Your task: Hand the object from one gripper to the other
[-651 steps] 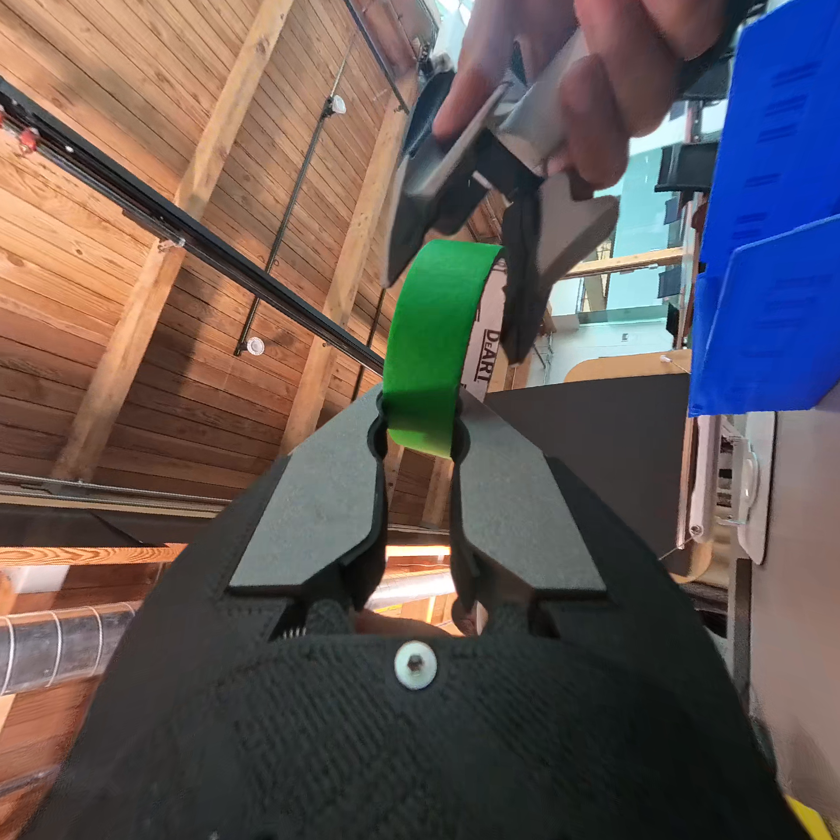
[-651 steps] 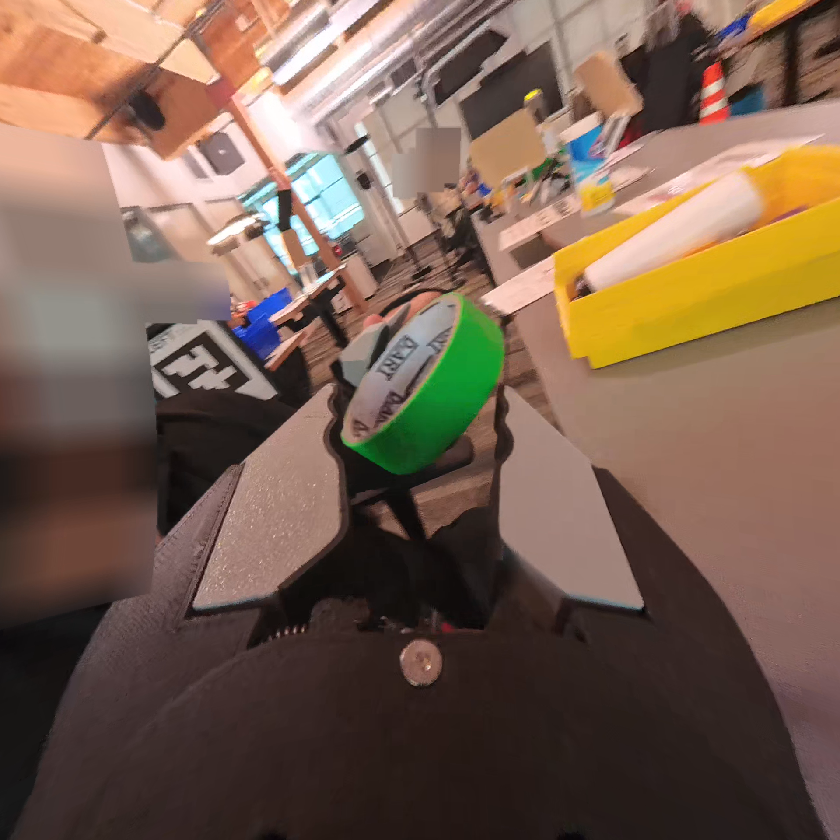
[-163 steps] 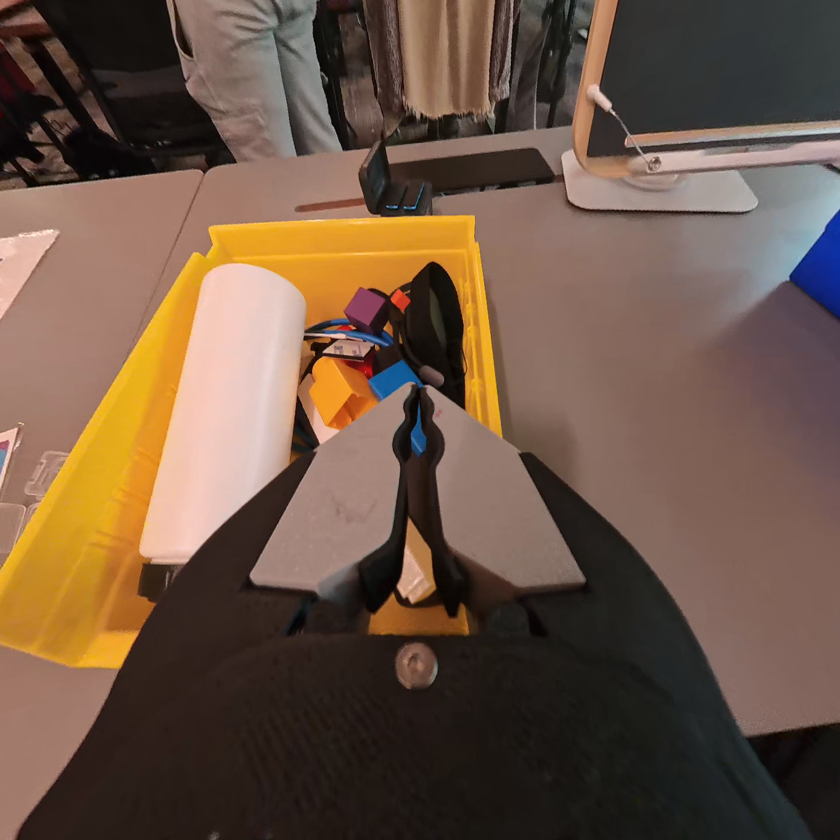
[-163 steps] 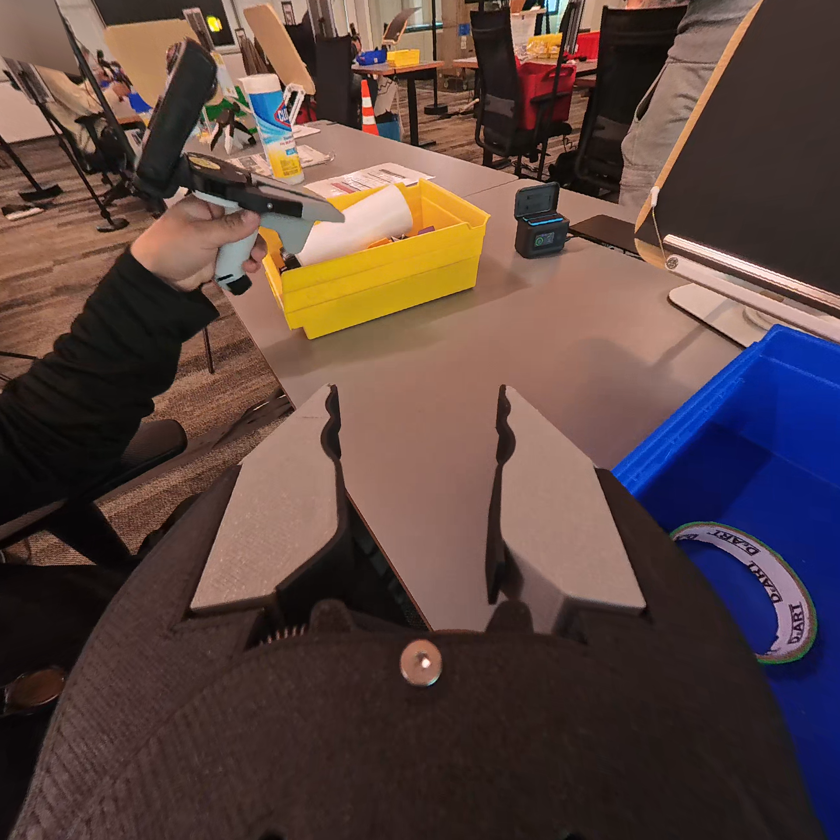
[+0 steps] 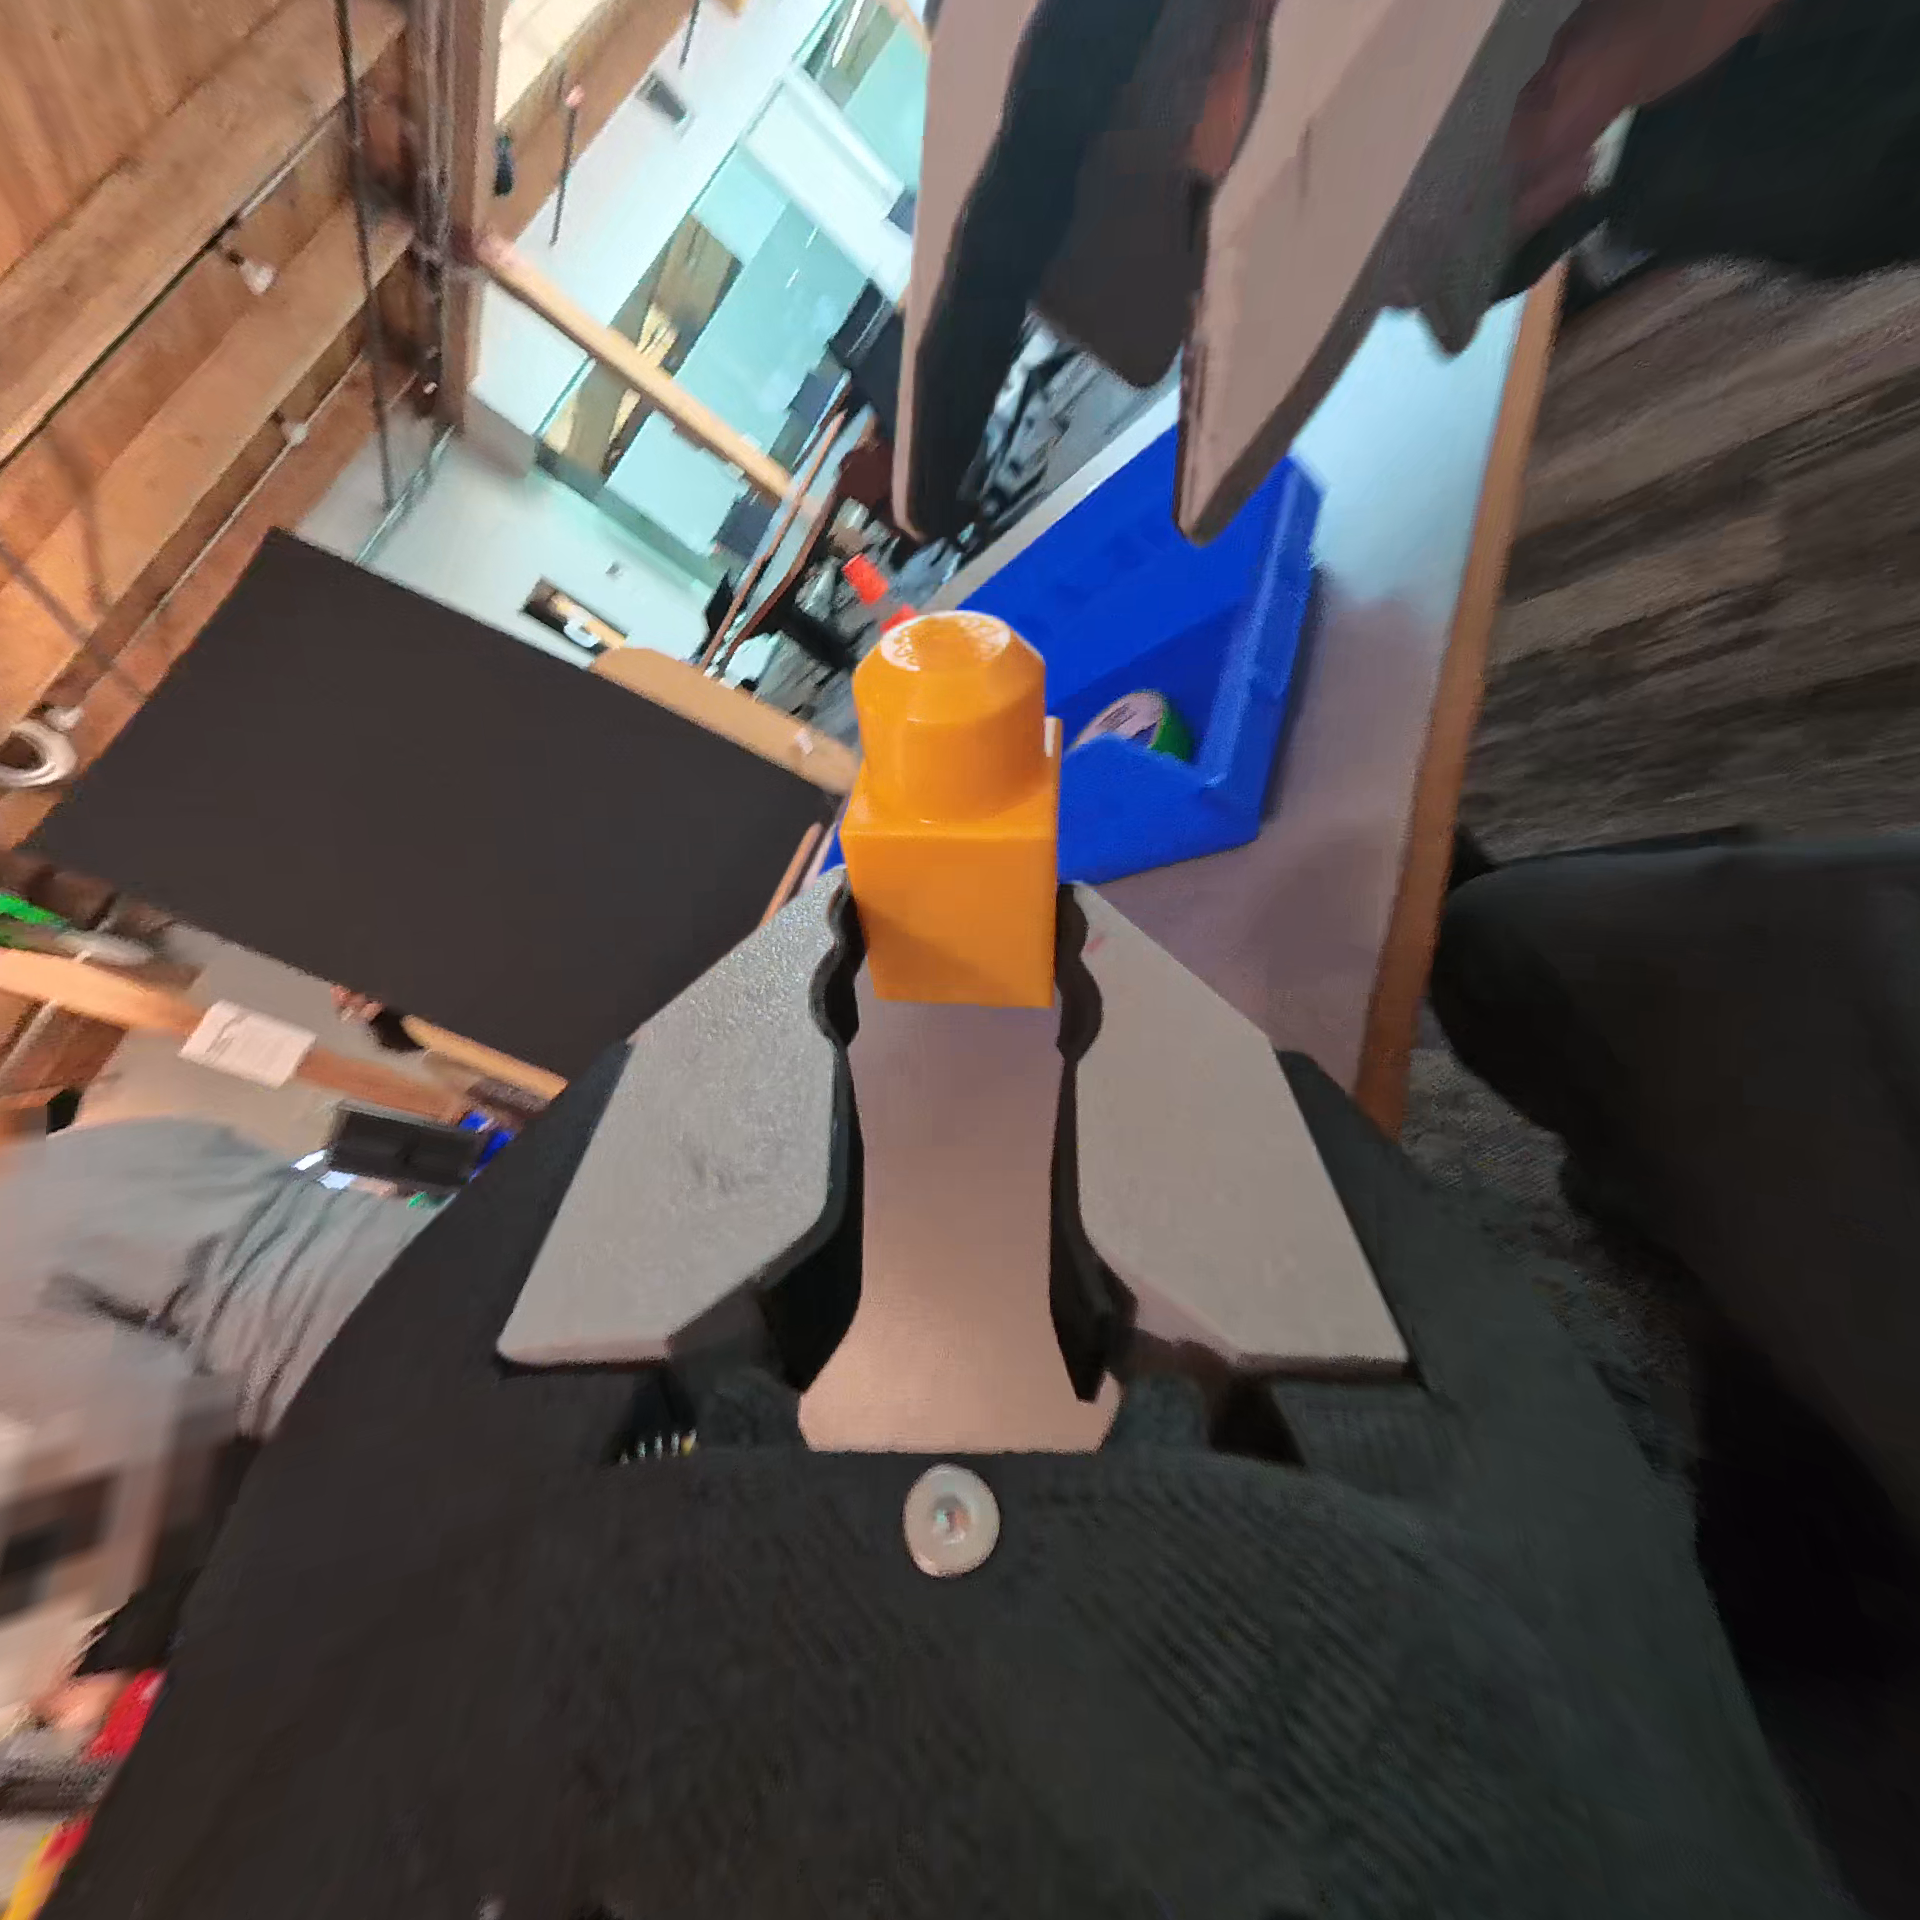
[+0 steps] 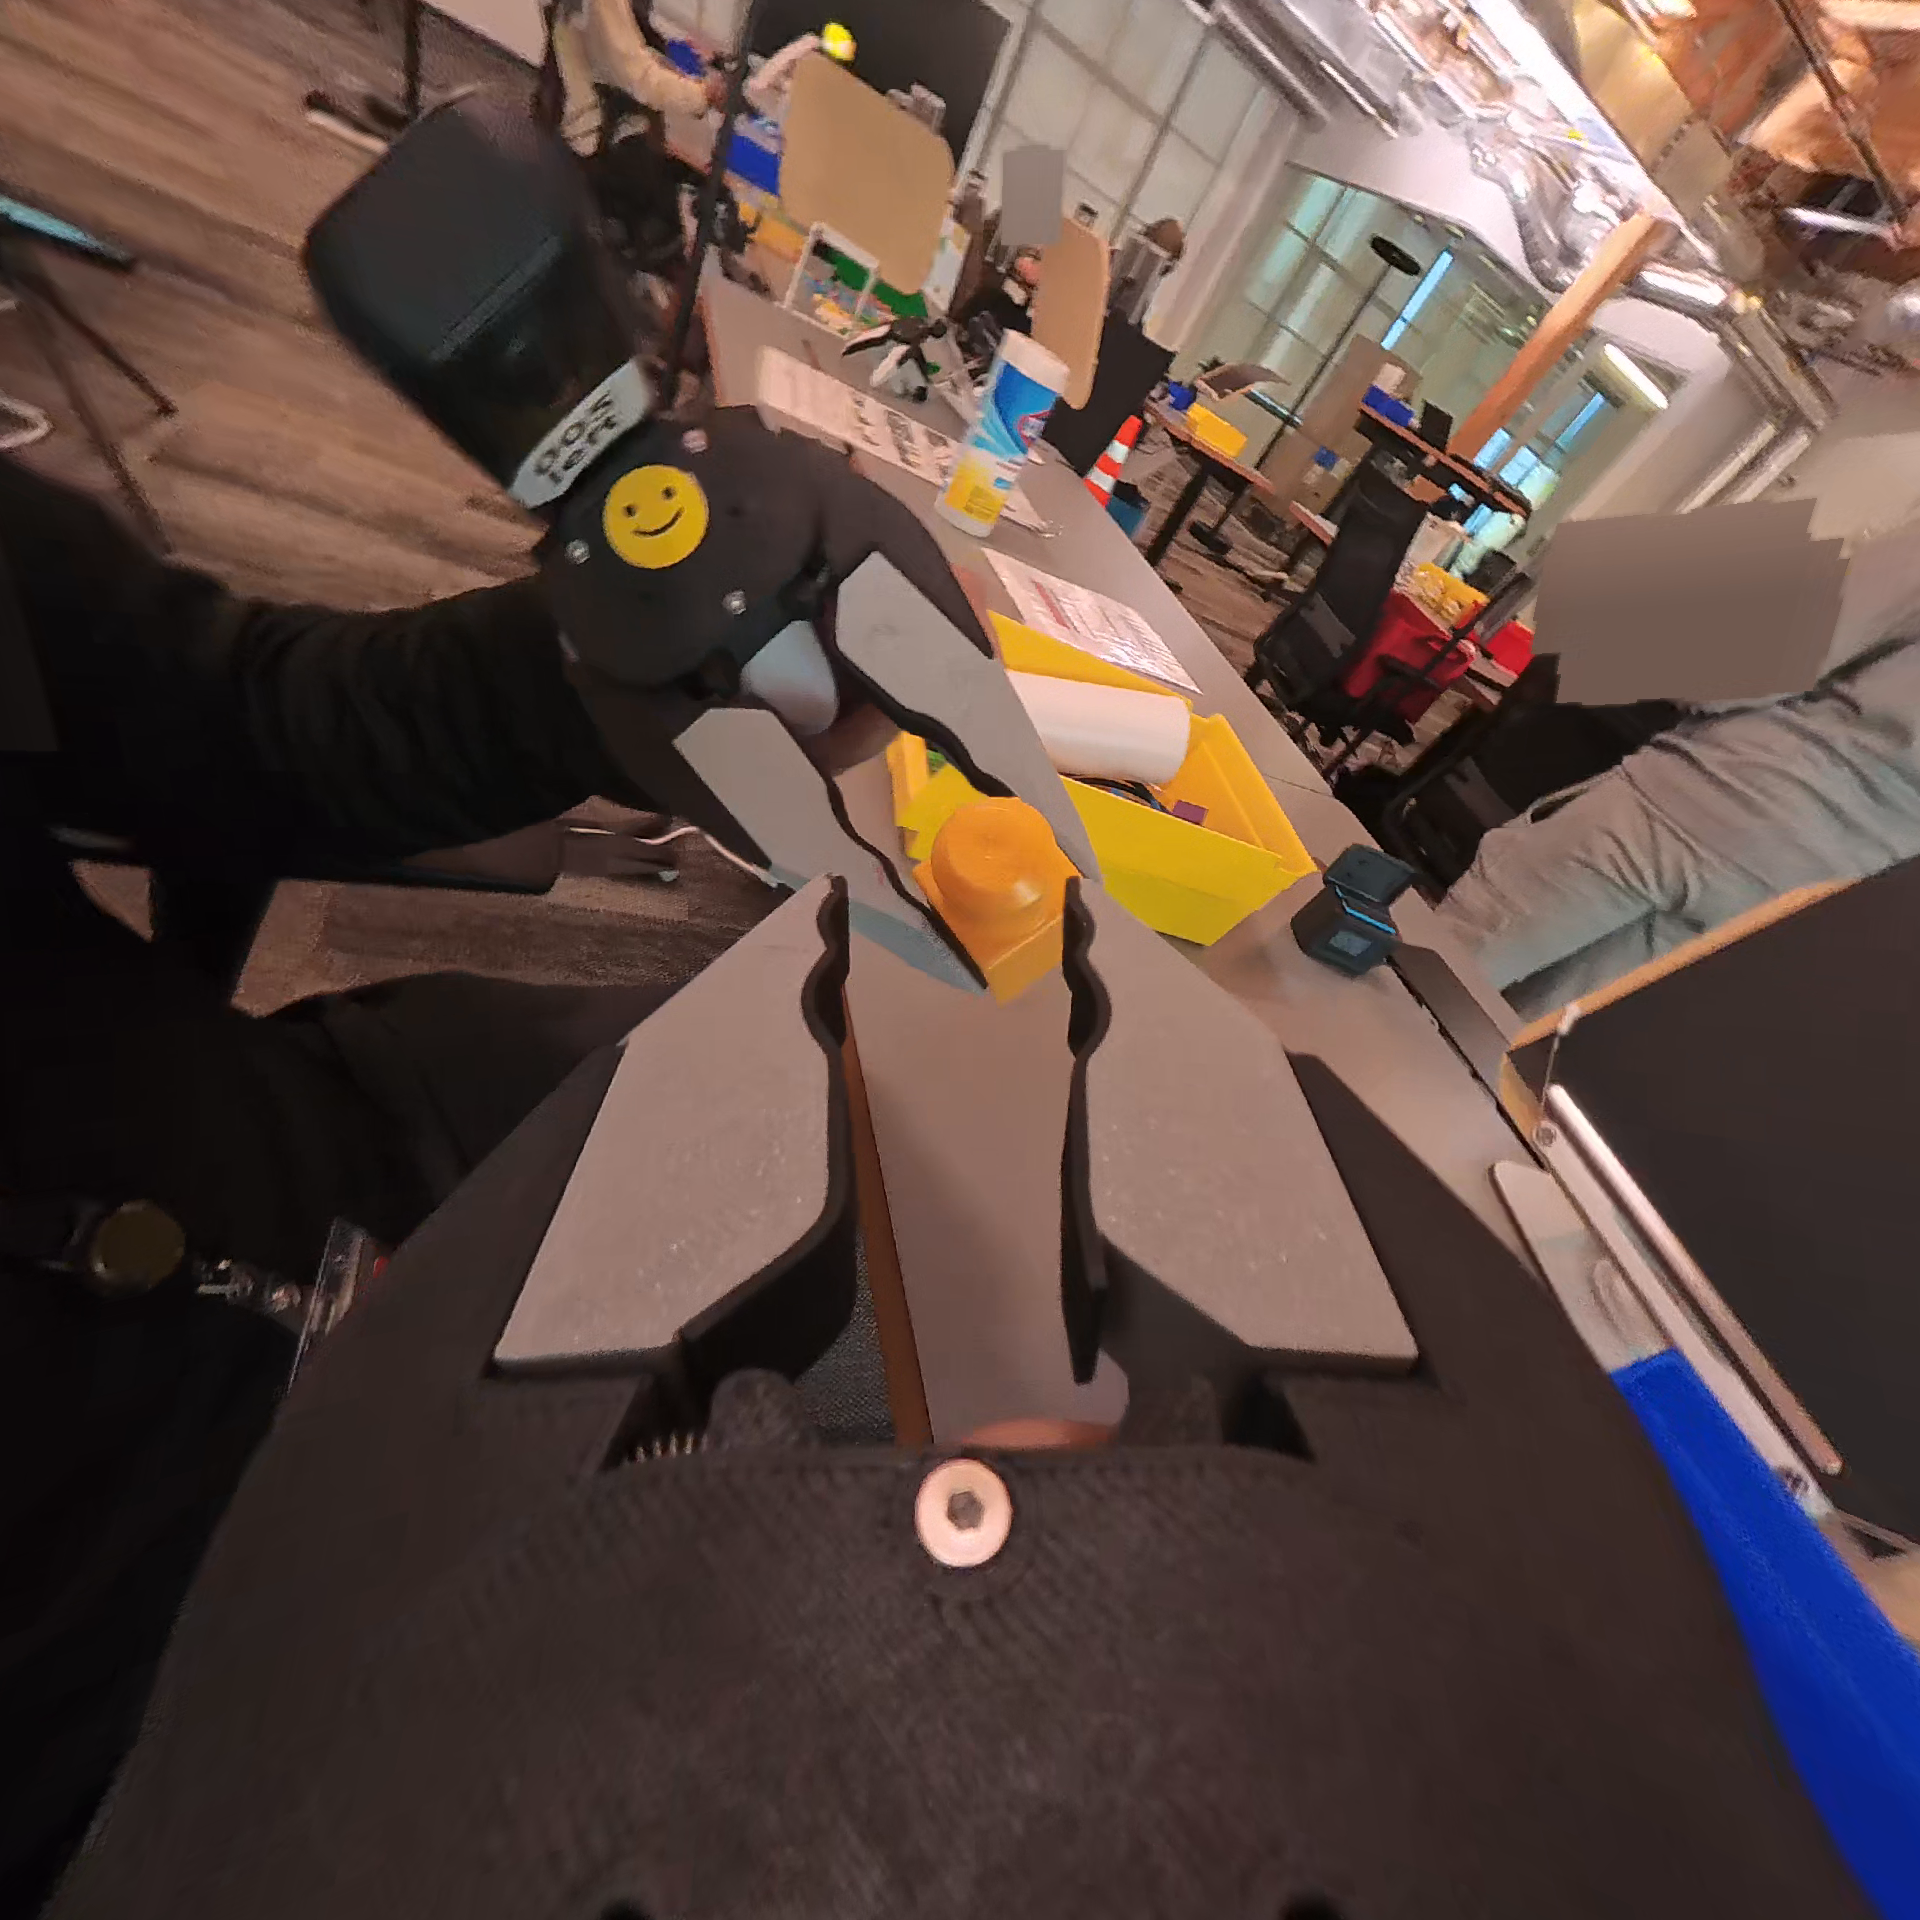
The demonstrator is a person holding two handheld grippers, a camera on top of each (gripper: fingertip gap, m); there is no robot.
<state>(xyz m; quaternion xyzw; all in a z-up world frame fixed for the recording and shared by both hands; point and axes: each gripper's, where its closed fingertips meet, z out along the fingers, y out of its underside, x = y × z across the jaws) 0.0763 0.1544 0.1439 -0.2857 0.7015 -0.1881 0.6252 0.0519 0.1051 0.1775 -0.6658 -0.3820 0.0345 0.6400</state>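
Left claw point(image 5: 956, 914) grips orange toy brick point(image 5: 951, 831) by its base, stud exposed at frame centre for the open right claw point(image 6: 951, 914).

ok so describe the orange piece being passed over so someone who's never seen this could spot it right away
Start at the grey table with the yellow bin on it. In front of that bin, the left tool holds an orange block above the table edge, with the right tool open just before it. It is a small orange building block with one round stud on top, brighter orange than the bin's yellow.
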